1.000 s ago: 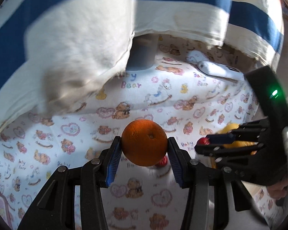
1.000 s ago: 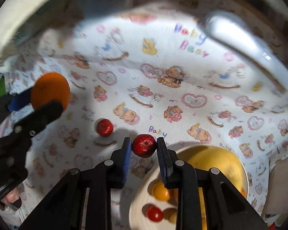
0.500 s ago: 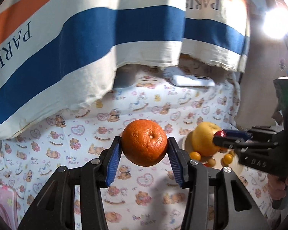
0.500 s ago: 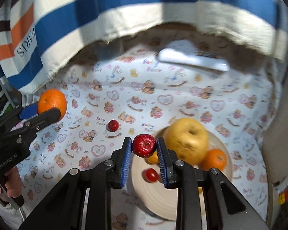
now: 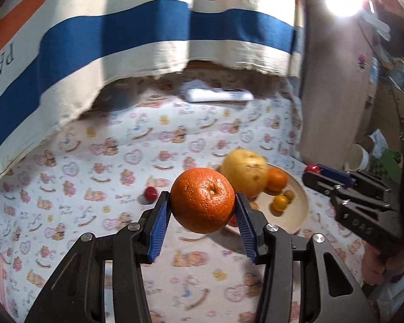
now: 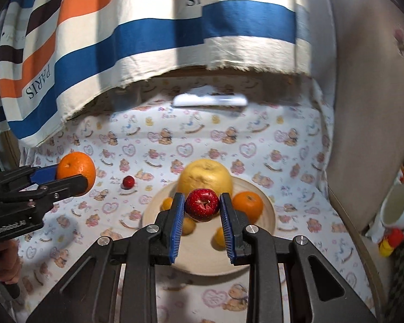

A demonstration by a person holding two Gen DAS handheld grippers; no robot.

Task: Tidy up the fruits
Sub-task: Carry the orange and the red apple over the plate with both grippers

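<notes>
Both claws pinch fruit: left claw (image 5: 202, 210) an orange (image 5: 202, 200), right claw (image 6: 202, 210) a red apple (image 6: 202, 204) above the plate (image 6: 266, 215).

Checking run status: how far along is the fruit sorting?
Done: the plate already holds a big yellow fruit, an orange and a few small ones. In hand: left tongs grip a large orange, right tongs grip a red apple. Left: those two, plus one small red fruit on the cloth.
</notes>
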